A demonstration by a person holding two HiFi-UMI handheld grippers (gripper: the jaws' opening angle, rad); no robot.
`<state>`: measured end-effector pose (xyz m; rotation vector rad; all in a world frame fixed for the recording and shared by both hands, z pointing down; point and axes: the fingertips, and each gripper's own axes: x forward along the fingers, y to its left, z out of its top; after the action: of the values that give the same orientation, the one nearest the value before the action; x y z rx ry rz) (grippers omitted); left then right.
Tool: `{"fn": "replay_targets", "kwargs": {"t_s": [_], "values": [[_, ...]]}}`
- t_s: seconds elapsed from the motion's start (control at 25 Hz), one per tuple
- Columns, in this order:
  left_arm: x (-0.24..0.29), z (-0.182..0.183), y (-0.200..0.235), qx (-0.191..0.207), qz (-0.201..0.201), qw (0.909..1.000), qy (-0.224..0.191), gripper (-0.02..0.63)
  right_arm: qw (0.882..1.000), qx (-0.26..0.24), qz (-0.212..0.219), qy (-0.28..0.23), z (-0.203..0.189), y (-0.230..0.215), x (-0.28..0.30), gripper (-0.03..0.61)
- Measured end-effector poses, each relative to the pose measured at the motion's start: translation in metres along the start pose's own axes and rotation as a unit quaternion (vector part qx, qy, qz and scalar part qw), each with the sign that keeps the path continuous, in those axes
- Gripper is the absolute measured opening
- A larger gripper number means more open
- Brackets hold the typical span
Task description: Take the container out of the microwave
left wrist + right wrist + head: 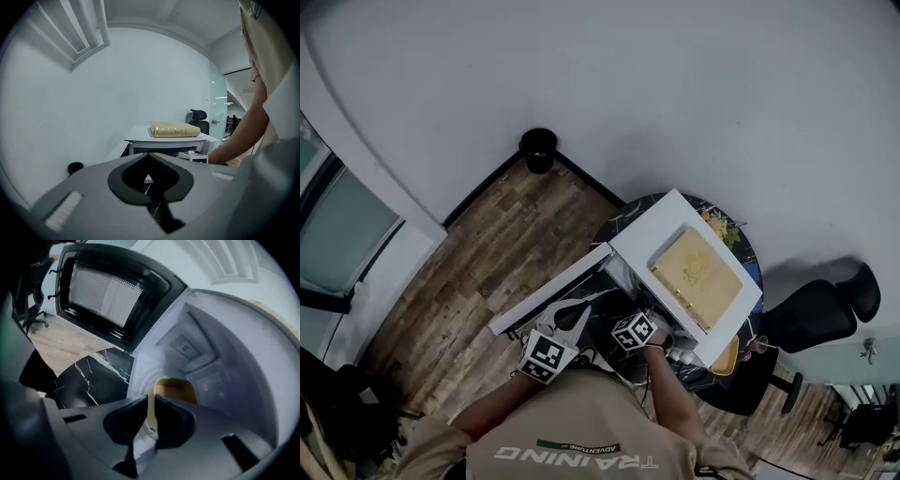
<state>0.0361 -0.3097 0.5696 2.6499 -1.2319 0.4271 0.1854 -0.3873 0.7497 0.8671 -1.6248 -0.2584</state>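
**Spotter:** Where's the container, and have you got hold of it?

**Operator:** The tan container (176, 389) sits inside the microwave (225, 357), on the cavity floor, just beyond my right gripper (151, 399). That gripper's jaws are pinched almost together with a thin strip of the container's near wall between them, so I judge I have it by the rim.

**Spotter:** And the other one?

**Operator:** My left gripper (149, 154) has its tips meeting on nothing. It hangs near the front of the microwave, out over the marble table (152, 208).

**Spotter:** How will you bring it out?

**Operator:** I'd pull straight back towards me and keep it level, since a one-sided rim grip lets the far side sag. I'd lift only enough to clear the cavity lip. The door (108, 296) stands open on the left, so I'd favour the right. I can't see whether it's full, so I'll go slowly.
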Motion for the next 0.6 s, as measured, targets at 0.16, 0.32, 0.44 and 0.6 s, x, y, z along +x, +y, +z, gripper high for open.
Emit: {"fn": "replay_targets", "kwargs": {"t_s": [0.16, 0.32, 0.44, 0.6], "values": [[-0.001, -0.004, 0.003, -0.007, 0.003, 1.0000, 0.001, 0.008, 0.999, -0.031, -0.009, 0.006, 0.005, -0.001, 0.007, 0.011], [-0.002, -0.002, 0.005, -0.006, 0.006, 1.0000, -0.004, 0.008, 0.999, -0.022, -0.005, 0.025, 0.003, -0.005, 0.014, 0.011], [-0.001, -0.004, 0.004, -0.007, 0.004, 1.0000, 0.001, 0.008, 0.999, -0.013, 0.010, 0.035, 0.000, -0.004, 0.020, 0.011], [-0.002, -0.007, 0.002, -0.004, 0.004, 1.0000, 0.005, 0.008, 0.999, -0.013, 0.012, 0.035, -0.002, -0.005, 0.025, 0.011]]}}
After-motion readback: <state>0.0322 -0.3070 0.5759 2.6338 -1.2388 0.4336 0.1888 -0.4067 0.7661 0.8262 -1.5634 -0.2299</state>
